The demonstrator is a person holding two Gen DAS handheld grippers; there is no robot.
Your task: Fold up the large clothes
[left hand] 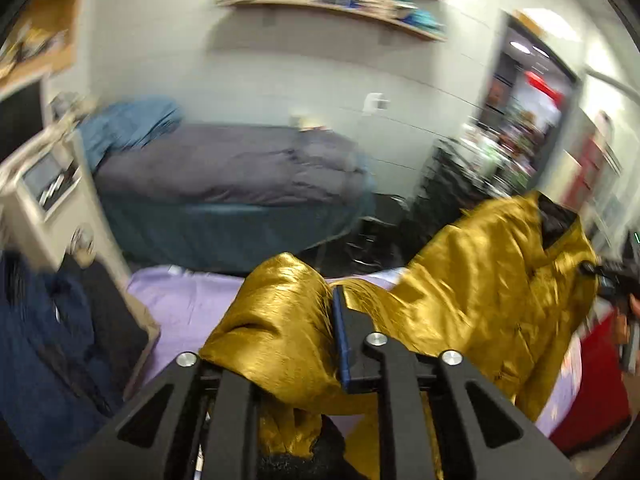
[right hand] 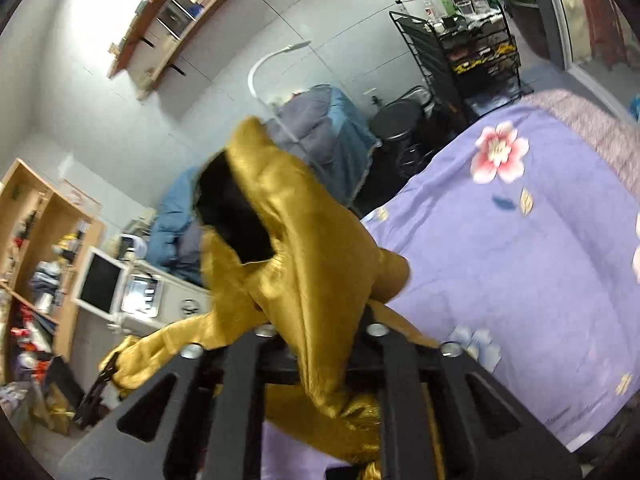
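Left wrist view, left tongs (left hand: 320, 320) grasping gold robe (left hand: 472, 280) at bottom middle, right tongs (right hand: 320, 344) grasping robe too, purple bed (right hand: 520, 260) beneath.

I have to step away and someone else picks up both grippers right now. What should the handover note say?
Left gripper: gold fabric bunched between its fingers, apparently gripped.
Right gripper: gold cloth draped through its jaws; whether the pads press it is unclear.
Gold garment: black-lined, lifted above the purple floral bedspread, stretched between both grippers, crumpled.
Done: garment picked up; no fold visible.
Left: spread it flat on the bedspread, then fold.
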